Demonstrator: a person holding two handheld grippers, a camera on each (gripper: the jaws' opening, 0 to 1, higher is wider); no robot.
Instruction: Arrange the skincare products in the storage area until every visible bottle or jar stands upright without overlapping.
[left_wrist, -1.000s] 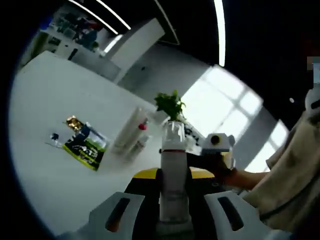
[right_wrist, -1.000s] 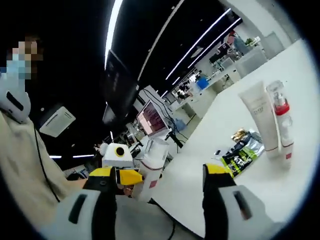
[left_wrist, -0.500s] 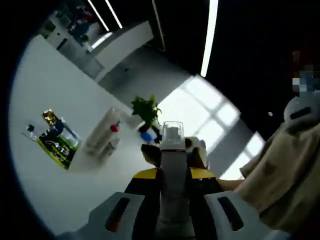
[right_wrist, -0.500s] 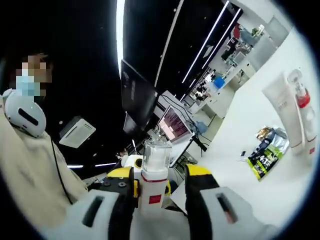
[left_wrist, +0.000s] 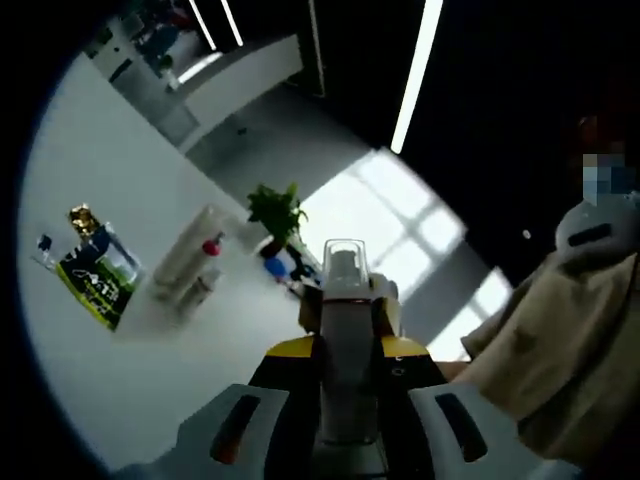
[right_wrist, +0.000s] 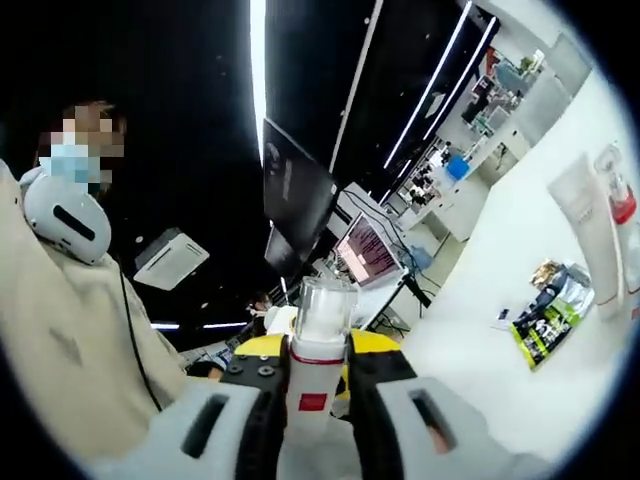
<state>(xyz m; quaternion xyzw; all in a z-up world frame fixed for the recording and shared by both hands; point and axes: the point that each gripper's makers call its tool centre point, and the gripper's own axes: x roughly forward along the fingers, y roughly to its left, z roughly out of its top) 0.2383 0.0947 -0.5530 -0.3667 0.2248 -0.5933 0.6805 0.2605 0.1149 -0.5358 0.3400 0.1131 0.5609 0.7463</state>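
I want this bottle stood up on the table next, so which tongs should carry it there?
Probably the right tongs. They clamp the bottle at mid-body, below its red band, leaving the base free to land. The left tongs hold its lower end, so they would get in the way.

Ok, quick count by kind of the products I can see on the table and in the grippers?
Tubes: 1, a white tube on the table.
Pump bottles: 2, a red-collared bottle beside the tube, and a clear-capped bottle held between both grippers.
Sachets: 1, a green and black sachet.
Total: 4.
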